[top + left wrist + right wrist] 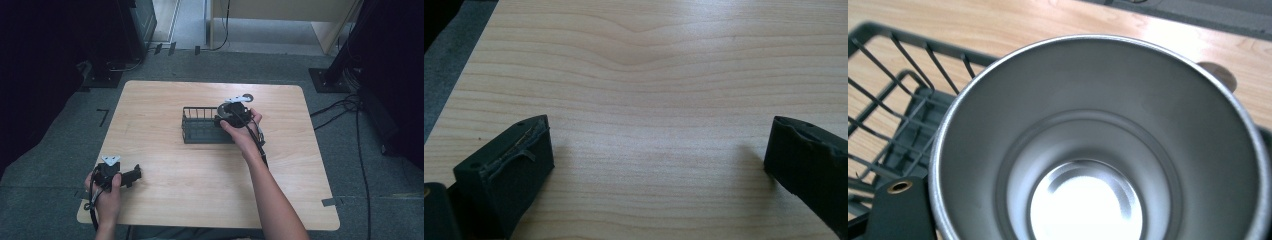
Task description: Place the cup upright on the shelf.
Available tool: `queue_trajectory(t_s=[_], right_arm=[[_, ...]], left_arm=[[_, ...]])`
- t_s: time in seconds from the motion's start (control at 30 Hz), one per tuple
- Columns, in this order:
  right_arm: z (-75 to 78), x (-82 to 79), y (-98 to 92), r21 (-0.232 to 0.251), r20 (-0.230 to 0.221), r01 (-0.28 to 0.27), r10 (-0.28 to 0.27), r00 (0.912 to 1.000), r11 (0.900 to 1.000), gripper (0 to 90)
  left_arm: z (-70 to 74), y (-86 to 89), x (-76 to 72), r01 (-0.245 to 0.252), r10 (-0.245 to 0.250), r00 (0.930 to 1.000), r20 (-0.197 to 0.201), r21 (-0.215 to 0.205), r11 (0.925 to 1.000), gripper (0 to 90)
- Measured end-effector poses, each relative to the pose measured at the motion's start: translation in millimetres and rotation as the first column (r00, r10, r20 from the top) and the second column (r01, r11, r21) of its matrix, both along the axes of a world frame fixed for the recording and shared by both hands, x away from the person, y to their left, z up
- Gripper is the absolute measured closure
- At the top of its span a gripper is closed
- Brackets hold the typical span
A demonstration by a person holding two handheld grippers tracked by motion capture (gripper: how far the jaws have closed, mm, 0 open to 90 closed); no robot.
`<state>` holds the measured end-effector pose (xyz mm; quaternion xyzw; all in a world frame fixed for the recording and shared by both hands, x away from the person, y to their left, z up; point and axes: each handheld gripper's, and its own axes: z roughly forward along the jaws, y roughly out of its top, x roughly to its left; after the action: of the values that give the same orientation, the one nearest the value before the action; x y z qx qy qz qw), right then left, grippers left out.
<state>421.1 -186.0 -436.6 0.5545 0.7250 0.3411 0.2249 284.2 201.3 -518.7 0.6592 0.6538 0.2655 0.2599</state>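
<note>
Right claw (227,116) clamped on steel cup (1098,145) rim, cup over right end of wire basket (200,127). Left claw (134,175) open, resting on surface (200,200).

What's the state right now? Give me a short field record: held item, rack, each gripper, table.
held item: steel cup, open mouth facing the right gripper view, empty inside
right gripper: shut on the steel cup, over the right end of the rack
rack: dark wire dish rack, mid-table, nothing seen in its visible part
left gripper: open, nothing between its fingers, low over bare wood near the table's front left
table: light wooden table
</note>
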Motion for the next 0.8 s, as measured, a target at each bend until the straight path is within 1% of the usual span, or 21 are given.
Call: queue_trajectory(t_s=[0.13,0.3,0.4,0.47,0.63,0.8], right_arm=[[-2.1,-0.8,-1.1,-0.008,-0.013,-0.001,0.001,0.9999,1.000,16.5],[-2.0,-1.6,-1.7,-0.018,-0.023,-0.016,0.015,0.9996,1.000,16.3],[-1.6,-1.9,-2.8,-0.014,-0.027,-0.012,0.012,0.9996,1.000,14.9],[1.3,-2.8,-5.7,-0.006,-0.011,-0.013,0.013,0.9999,1.000,12.1],[10.0,-5.1,-9.8,0.001,0.011,-0.017,0.017,0.9998,1.000,5.4],[20.9,-10.5,-16.4,0.025,0.037,-0.015,0.014,0.9992,1.000,2.7]], left_arm=[[0.0,0.0,0.0,0.000,0.000,1.0000,0.000,0.000,1.0000,0.0],[0.0,-0.1,0.2,0.000,0.000,1.0000,-0.001,0.001,1.0000,0.0],[0.0,0.0,0.2,0.000,0.000,1.0000,-0.001,0.001,1.0000,0.0],[0.0,-0.1,0.2,0.000,0.000,1.0000,-0.001,0.001,1.0000,0.0],[0.0,-0.1,0.2,0.000,0.000,1.0000,-0.001,0.001,1.0000,0.0],[0.0,-0.1,0.2,0.000,0.000,1.0000,-0.001,0.001,1.0000,0.0]])
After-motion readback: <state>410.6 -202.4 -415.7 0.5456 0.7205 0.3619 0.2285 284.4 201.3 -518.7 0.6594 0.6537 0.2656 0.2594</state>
